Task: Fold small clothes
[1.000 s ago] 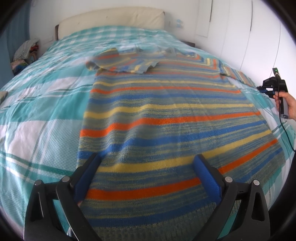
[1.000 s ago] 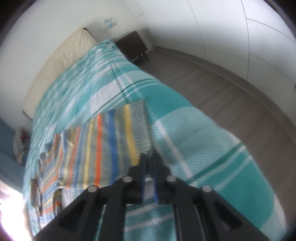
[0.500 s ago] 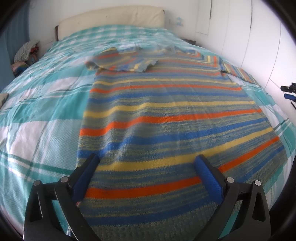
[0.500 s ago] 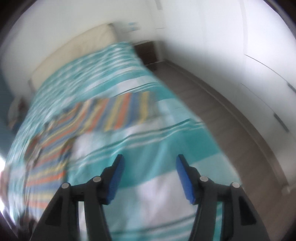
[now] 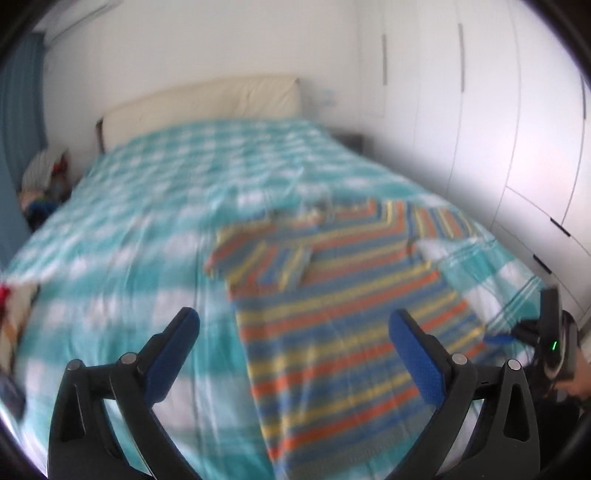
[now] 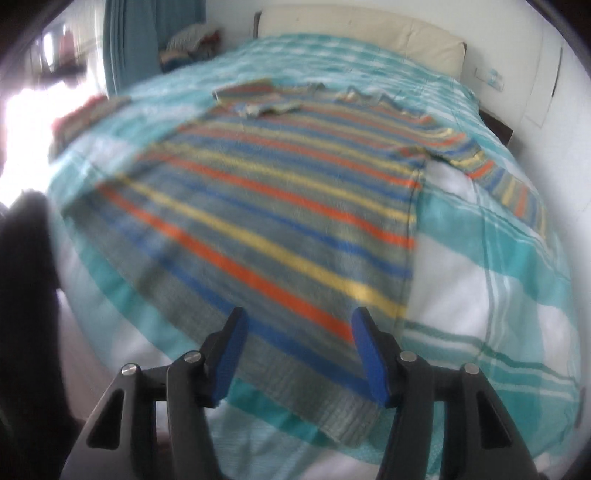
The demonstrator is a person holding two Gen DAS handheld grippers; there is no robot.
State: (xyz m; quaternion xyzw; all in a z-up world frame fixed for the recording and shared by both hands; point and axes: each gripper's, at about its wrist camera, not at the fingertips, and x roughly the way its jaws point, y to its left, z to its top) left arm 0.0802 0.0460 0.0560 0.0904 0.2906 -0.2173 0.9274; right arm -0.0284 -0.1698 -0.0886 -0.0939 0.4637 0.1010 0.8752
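The right gripper [image 6: 297,345] is hanging over the near hem with jaws spread, pinching nothing. The left gripper [image 5: 295,345] is gaping wide too, empty. The striped sweater [image 6: 266,206] is lying flat on the checked bedspread [image 6: 509,302], reaching toward the pillow [image 6: 369,26].

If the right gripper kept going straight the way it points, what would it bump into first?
Most likely the striped sweater lying flat on the bed. The right gripper is open, empty, and aimed down at the sweater's bottom hem. Blur makes depth hard to judge, but nothing else shows in between.
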